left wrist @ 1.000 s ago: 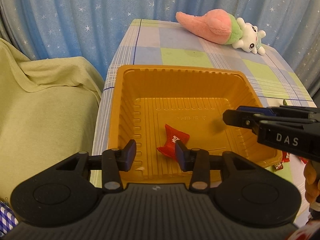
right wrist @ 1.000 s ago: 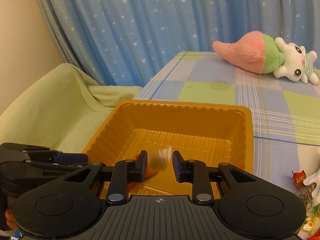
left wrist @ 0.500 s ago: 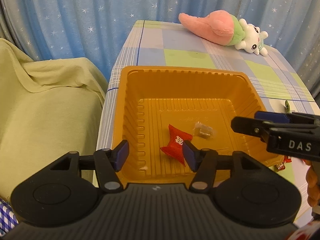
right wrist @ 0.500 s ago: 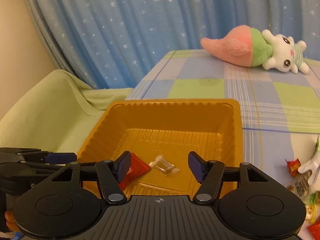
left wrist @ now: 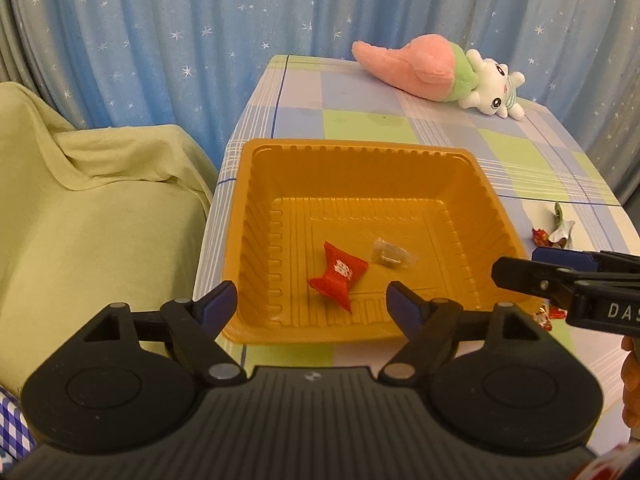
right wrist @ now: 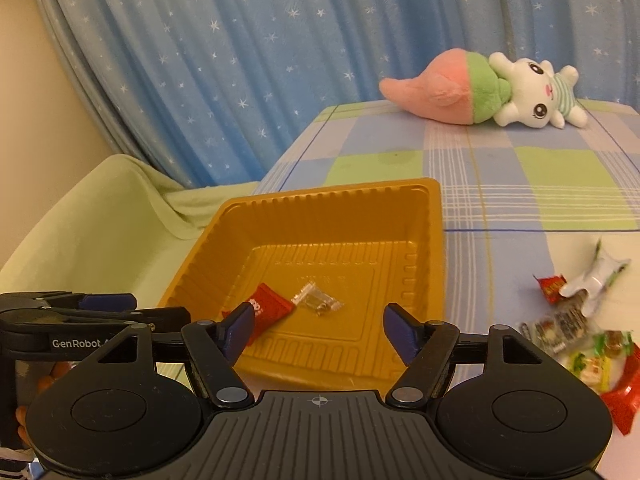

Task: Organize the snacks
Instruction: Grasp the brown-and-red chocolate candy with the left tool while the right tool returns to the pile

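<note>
Orange tray (left wrist: 494, 208) — two sweets inside

A glossy ribbed plastic tray (left wrist: 362, 160) holds a shiny red foil candy (left wrist: 338, 275) and a clear crinkly wrapper (left wrist: 390, 255), on a matt checked cloth (left wrist: 360, 124).

One tray (left wrist: 362, 152); two sweets (left wrist: 338, 276) inside; one plush toy (left wrist: 436, 70).

The right claw (right wrist: 318, 326), jaws just opened and empty, hangs over the orange tray (right wrist: 434, 240) holding a red candy (right wrist: 272, 304).
</note>
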Demonstrator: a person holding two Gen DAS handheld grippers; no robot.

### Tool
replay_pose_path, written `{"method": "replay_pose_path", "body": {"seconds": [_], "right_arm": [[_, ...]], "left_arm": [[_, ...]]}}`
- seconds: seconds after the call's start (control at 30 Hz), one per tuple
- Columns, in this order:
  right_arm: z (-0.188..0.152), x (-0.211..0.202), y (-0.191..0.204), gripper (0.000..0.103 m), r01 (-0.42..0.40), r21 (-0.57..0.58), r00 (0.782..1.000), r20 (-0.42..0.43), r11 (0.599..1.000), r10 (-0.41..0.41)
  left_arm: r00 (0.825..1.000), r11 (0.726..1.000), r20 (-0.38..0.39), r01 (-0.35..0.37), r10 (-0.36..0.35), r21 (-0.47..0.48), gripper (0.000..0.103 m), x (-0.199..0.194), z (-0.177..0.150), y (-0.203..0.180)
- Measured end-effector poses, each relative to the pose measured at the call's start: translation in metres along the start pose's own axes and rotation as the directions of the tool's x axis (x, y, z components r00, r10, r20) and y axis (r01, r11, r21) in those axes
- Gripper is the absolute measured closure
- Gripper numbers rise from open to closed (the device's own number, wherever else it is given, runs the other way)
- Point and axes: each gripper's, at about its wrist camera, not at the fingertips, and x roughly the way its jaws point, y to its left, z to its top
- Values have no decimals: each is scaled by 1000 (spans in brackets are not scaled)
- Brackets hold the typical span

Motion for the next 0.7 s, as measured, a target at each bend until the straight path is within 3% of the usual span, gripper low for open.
{"method": "replay_pose_path", "body": {"seconds": [0.33,0.7], "right_arm": [[-18,-43,-29,31,5,-9,1000,-1,1000,-5],[-43,-98,-90,31,47,36,999,-18,998,-46]], "left_arm": [[1000,1000,-2,20,-20,-21,22,-24,-27,-36],[996,997,-34,81,-81,11,22,-26,-54,-117]]}}
